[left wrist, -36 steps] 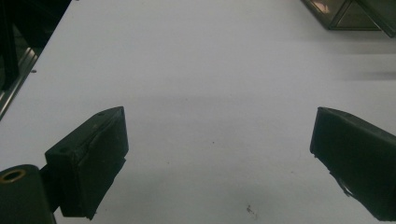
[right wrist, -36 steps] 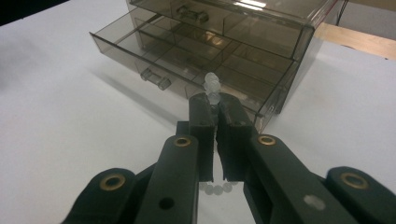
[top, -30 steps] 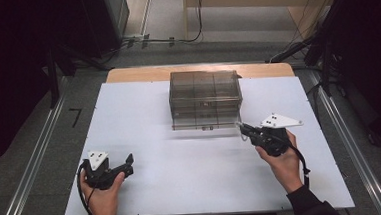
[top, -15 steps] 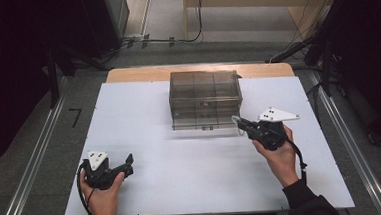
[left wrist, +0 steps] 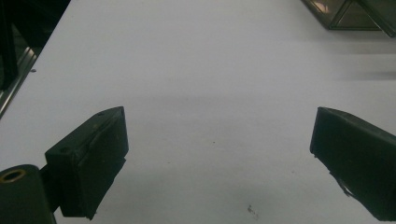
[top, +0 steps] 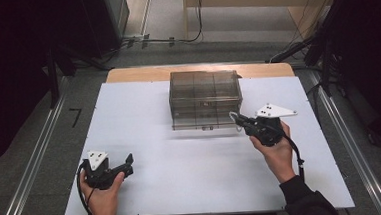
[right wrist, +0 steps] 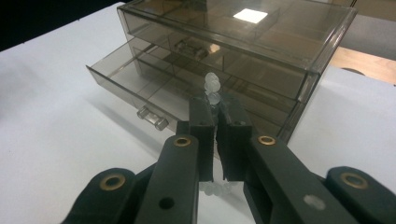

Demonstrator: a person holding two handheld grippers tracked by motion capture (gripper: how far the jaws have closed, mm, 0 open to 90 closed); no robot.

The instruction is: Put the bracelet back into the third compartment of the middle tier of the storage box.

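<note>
- Nearest: left gripper [top: 124,167] is held low over the white counter [top: 193,177] at its near-left corner; jaws are spread wide w/ nothing between them, as seen in the left gripper view. It is well apart from the drawer box.
- Right gripper [right wrist: 215,122] is held at near-right of the box; jaws are clenched on a small translucent beaded item [right wrist: 212,87], which sticks out past the tips and also hangs below them. What it is exactly can't be told.
- Key relation: lower drawer [right wrist: 140,91] is pulled partway out, straight ahead of and slightly left of the right jaws, just beyond the tips; its long axis runs across the jaw line. Right hand is far nearer than left.
- Farther: smoky clear drawer box [top: 205,99] is set at counter's far middle. Open drawer's dividers are visible; compartments look empty, though not certain. Upper drawer [right wrist: 196,44] is shut, w/ a small clear object seen inside.
</note>
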